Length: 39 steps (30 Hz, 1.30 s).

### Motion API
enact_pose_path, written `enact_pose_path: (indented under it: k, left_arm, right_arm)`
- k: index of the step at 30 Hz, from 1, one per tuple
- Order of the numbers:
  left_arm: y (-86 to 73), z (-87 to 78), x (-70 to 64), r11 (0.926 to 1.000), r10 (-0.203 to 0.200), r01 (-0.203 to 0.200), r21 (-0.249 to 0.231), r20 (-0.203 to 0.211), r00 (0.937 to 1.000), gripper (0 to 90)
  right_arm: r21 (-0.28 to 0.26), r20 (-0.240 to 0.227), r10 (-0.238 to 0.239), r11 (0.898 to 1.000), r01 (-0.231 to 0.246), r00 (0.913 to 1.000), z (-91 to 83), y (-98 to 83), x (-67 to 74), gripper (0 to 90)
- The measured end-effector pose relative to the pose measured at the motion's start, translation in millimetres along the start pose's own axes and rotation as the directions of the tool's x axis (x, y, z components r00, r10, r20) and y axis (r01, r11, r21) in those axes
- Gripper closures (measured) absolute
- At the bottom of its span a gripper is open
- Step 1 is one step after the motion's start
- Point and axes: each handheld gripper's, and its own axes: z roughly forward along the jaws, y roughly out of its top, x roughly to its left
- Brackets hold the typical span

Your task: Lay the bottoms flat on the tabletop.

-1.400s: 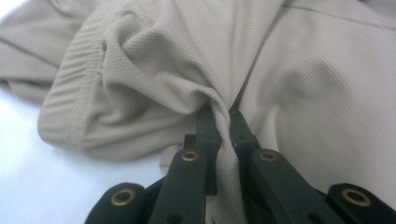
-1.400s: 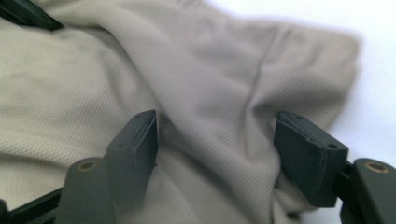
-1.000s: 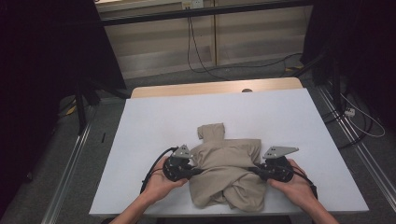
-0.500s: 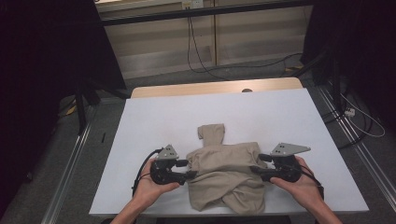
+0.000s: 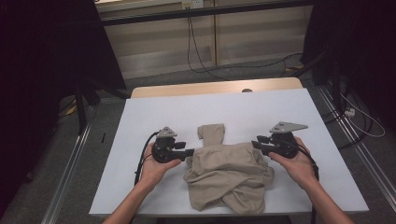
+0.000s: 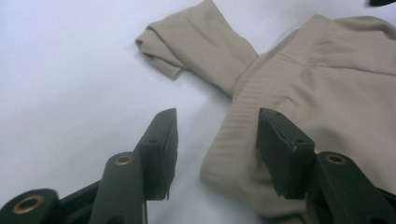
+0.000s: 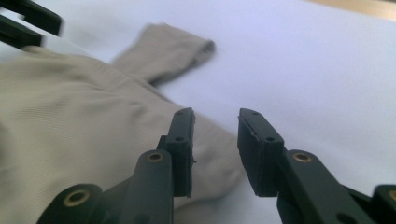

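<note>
We have a beige knitted garment (image 5: 227, 175) lying bunched on the white surface (image 5: 140, 126), toward its near edge and about midway across, with one sleeve (image 5: 212, 134) poking out toward the far side. Our left tongs (image 5: 190, 151) sit at the garment's left shoulder and our right tongs (image 5: 254, 143) at its right shoulder, both low and pointing inward at each other.

Both pairs have just been closing from a wider gape. In the left gripper view the jaws stand partly apart, with the ribbed hem (image 6: 243, 126) lying between them, yet the pads do not press on it. In the right gripper view the jaws stand narrower but not closed, hovering over the garment's edge (image 7: 210, 144) with a clear gap and nothing pinched.

We judge that this is a re-grip in the course of folding or straightening the garment: the cloth is free of both tongs and we are lining up new holds at its two upper corners. The next move calls for easing each pair down and inward so one jaw slides under the fabric edge, then closing on a single layer on both sides together, so the lift stays even.
</note>
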Motion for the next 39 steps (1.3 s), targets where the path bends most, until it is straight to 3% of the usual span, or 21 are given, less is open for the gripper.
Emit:
enact_pose_path:
  k: [3, 5, 7, 9, 10, 11, 13, 15, 17, 21, 23, 24, 26, 29, 34, 36, 39]
  left_arm:
    - [1.4, 8.2, -1.2, 0.9999, -0.010, 0.010, 0.011, -0.007, 0.9999, 43.4]
    - [-1.3, 12.3, -5.5, 0.9994, 0.009, -0.009, 0.035, -0.006, 0.9999, 42.4]
    - [-6.2, 15.8, -11.4, 0.9946, 0.065, -0.063, 0.082, -0.025, 0.9976, 42.4]
    - [-12.7, 19.0, -15.5, 0.9872, 0.100, -0.093, 0.130, -0.048, 0.9939, 42.5]
    - [-15.9, 20.0, -18.5, 0.9832, 0.139, -0.129, 0.130, -0.072, 0.9877, 42.5]
    - [-16.3, 19.4, -20.3, 0.9814, 0.150, -0.138, 0.133, -0.081, 0.9854, 42.8]
    - [-15.4, 17.4, -18.7, 0.9827, 0.128, -0.116, 0.144, -0.078, 0.9887, 43.5]
    - [-16.5, 14.7, -17.0, 0.9817, 0.132, -0.119, 0.148, -0.077, 0.9883, 48.8]
    - [-17.1, 11.2, -16.3, 0.9813, 0.124, -0.112, 0.157, -0.068, 0.9900, 57.2]
    - [-18.3, 7.3, -14.5, 0.9851, 0.069, -0.066, 0.159, -0.011, 0.9976, 64.7]
    - [-18.1, 5.5, -14.8, 0.9846, 0.068, -0.066, 0.162, -0.008, 0.9977, 66.3]
    - [-17.8, 4.9, -15.1, 0.9857, 0.063, -0.061, 0.157, -0.008, 0.9980, 67.6]
    - [-15.9, 0.4, -13.2, 0.9910, 0.044, -0.044, 0.127, 0.001, 0.9990, 79.1]
    - [-14.4, -5.8, -8.1, 0.9957, 0.016, -0.017, 0.091, 0.009, 0.9998, 79.5]
    - [-12.7, -7.1, -7.8, 0.9975, 0.003, -0.005, 0.071, 0.032, 0.9995, 78.8]
    - [-13.4, -6.2, -5.9, 0.9970, 0.000, 0.001, 0.077, -0.003, 1.0000, 74.4]
    - [-11.3, -11.4, 5.5, 0.9979, -0.055, 0.057, 0.031, -0.055, 0.9970, 68.7]
  right_arm:
    - [0.021, -0.001, 0.043, 0.999, -0.042, 0.9991, 20.4, -2.1, -8.4, 65.4]
    - [0.044, -0.002, 0.059, 0.997, -0.059, 0.9983, 26.4, -5.8, -8.8, 61.5]
    - [0.078, 0.007, 0.037, 0.996, -0.037, 0.9993, 28.2, -8.8, -6.5, 58.7]
    - [0.075, 0.020, 0.032, 0.997, -0.033, 0.9993, 28.0, -13.5, -4.4, 54.3]
    - [0.078, 0.041, 0.023, 0.997, -0.026, 0.9989, 28.1, -15.5, -3.5, 51.0]
    - [0.093, 0.069, 0.002, 0.996, -0.008, 0.9976, 28.2, -16.9, -3.0, 49.8]
    - [0.119, 0.075, 0.004, 0.993, -0.013, 0.9972, 29.4, -18.9, -3.3, 48.2]
    - [0.129, 0.076, 0.023, 0.991, -0.032, 0.9968, 32.7, -22.4, -4.1, 46.0]
    - [0.126, 0.082, 0.007, 0.992, -0.018, 0.9966, 32.5, -23.2, -1.8, 46.4]
    - [0.113, 0.039, 0.008, 0.993, -0.012, 0.9992, 31.6, -23.5, -1.8, 68.1]
    - [0.100, 0.004, 0.022, 0.995, -0.022, 0.9997, 30.7, -23.0, -3.4, 80.0]
    - [0.092, -0.007, 0.025, 0.995, -0.025, 0.9997, 30.0, -22.5, -3.5, 83.3]
    - [0.078, -0.014, 0.009, 0.997, -0.008, 0.9999, 28.9, -21.3, -2.1, 84.8]
    - [0.041, 0.005, -0.026, 0.999, 0.026, 0.9996, 24.2, -17.7, -1.3, 85.5]
    - [-0.016, 0.026, -0.031, 0.999, 0.032, 0.9992, 13.2, -12.7, -4.5, 85.5]
    - [-0.009, 0.028, -0.029, 1.000, 0.029, 0.9992, 10.9, -14.6, -5.9, 85.5]
    - [-0.006, 0.041, -0.034, 0.999, 0.034, 0.9986, 7.8, -16.8, -7.1, 85.6]
